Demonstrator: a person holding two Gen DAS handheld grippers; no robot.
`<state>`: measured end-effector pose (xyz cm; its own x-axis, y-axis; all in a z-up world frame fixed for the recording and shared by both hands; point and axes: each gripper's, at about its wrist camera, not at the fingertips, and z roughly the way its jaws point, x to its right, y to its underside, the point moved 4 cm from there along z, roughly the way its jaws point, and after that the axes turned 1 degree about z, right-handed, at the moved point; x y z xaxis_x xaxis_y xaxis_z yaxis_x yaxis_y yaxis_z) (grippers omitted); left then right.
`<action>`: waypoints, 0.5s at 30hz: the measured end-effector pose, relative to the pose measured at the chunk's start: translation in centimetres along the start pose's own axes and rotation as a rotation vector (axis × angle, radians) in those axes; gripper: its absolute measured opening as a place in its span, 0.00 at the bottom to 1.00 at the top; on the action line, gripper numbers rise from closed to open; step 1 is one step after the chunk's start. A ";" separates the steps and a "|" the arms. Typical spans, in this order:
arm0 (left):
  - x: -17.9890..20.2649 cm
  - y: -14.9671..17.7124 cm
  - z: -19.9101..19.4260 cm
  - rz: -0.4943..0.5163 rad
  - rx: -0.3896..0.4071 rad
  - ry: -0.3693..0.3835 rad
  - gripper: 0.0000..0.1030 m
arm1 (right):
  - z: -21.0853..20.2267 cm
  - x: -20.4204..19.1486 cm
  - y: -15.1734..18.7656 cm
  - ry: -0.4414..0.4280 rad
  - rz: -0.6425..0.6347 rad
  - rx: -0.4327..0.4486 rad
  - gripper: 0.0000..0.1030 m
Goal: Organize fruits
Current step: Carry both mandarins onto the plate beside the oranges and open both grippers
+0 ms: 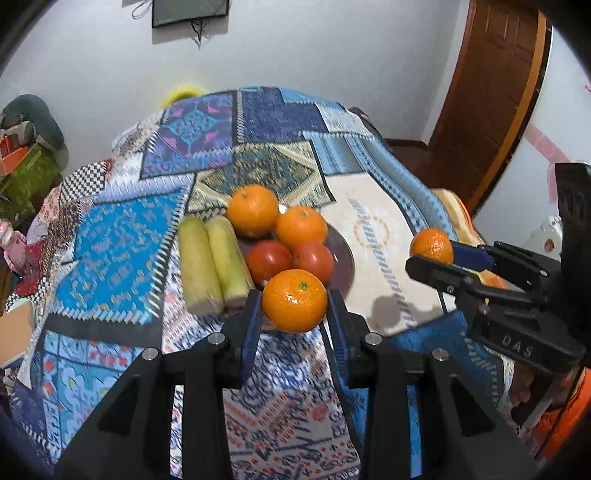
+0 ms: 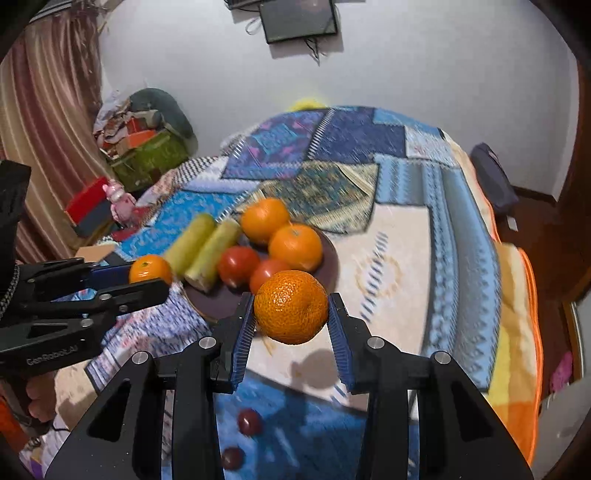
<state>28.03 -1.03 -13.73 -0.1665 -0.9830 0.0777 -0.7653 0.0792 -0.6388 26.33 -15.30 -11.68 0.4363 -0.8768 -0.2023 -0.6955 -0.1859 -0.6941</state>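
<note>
Aloft, left gripper (image 1: 294,301) clamping orange (image 1: 294,300)

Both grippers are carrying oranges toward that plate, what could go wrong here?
The plate is already crowded with two oranges and two tomatoes, so the orange in the left hand-held gripper may roll off or knock one loose. The right hand-held gripper with its own orange could collide with the left one.

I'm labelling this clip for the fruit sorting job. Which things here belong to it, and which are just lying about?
Part of the job:
left gripper with its orange
right gripper with its orange
plate with oranges and tomatoes

Lying about:
corn cobs
blanket
wall screen
</note>
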 end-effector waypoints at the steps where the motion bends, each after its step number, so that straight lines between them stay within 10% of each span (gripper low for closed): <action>1: -0.2 -0.3 0.0 -0.002 0.005 -0.002 0.34 | 0.2 -0.3 -0.4 -0.005 -0.005 0.007 0.35; 15: -2.9 -4.6 1.8 -0.016 0.051 -0.052 0.34 | 4.3 -1.9 -3.9 -0.018 -0.033 0.018 0.35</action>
<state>33.18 1.10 -12.41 -0.1209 -0.9914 0.0496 -0.7347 0.0558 -0.6761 30.69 -10.99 -11.60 0.4693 -0.8621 -0.1910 -0.6698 -0.2066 -0.7132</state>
